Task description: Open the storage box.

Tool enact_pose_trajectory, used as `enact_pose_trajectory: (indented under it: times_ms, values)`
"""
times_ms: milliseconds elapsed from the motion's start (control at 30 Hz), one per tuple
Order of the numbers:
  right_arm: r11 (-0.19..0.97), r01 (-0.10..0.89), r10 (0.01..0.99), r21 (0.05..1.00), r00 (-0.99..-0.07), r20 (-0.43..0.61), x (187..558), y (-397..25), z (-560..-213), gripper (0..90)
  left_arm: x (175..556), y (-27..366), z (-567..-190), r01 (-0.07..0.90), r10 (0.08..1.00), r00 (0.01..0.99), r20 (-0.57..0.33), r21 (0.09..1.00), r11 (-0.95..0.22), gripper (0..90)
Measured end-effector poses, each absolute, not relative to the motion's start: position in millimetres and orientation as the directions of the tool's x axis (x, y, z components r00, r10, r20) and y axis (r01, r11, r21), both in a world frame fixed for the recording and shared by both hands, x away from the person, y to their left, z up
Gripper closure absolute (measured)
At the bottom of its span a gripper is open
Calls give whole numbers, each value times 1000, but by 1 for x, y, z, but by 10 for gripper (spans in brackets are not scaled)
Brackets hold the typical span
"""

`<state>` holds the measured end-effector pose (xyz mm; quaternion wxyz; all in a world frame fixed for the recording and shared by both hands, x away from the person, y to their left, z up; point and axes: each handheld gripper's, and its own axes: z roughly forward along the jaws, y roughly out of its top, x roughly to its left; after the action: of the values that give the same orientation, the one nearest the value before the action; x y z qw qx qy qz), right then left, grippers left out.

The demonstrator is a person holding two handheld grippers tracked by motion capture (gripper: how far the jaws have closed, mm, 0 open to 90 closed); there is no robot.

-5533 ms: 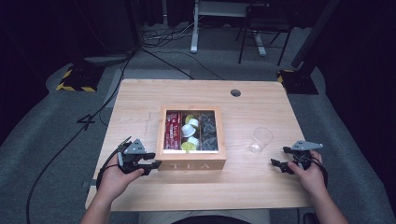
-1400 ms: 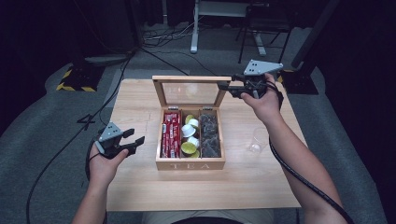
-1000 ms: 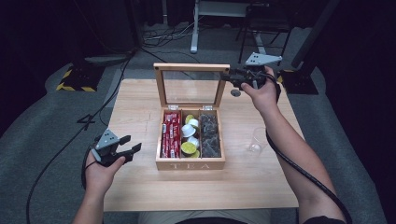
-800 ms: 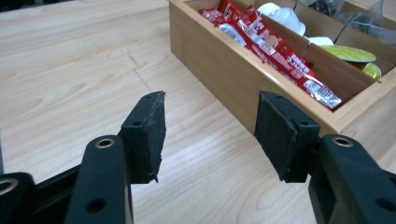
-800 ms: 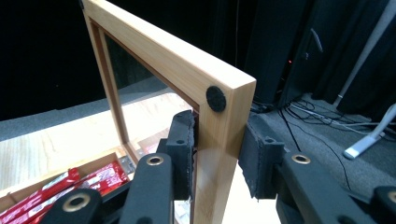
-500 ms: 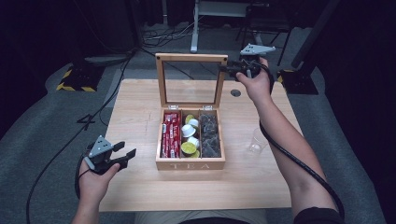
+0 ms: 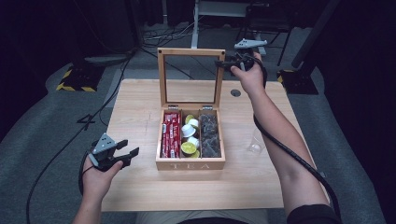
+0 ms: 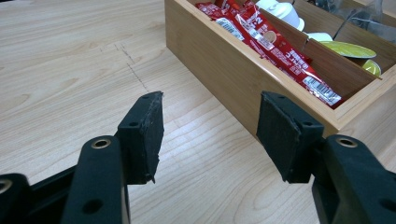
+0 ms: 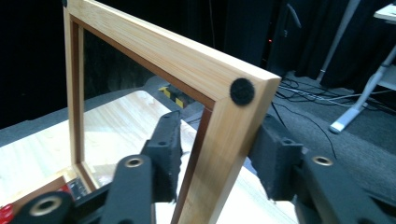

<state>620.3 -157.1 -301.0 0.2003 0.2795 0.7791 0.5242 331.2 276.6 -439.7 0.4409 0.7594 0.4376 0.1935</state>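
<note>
Right gripper clamps the lid at its top right corner, lid upright over the tea box mid-table. Left gripper gapes, holding nothing, near the table's left edge, beside the box.

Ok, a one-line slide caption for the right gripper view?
Right gripper jaws straddling the side rail of the raised tea box lid.
</note>
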Motion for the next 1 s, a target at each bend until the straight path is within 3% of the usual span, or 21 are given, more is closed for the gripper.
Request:
enact_pose_trajectory:
  times_ms: [333,567,1000]
  values:
    - [240,270,672,933,-739,41,631,-152,-311,422,332,277,-441,503,839,535,-101,836,-220,422]
    - [260,249,680,933,-733,6,630,-151,-311,325,332,277,-441,507,838,535,-104,833,-221,420]
    - [293,240,638,925,-770,-3,596,-178,-295,316,340,276,-440,509,833,544,-104,830,-229,415]
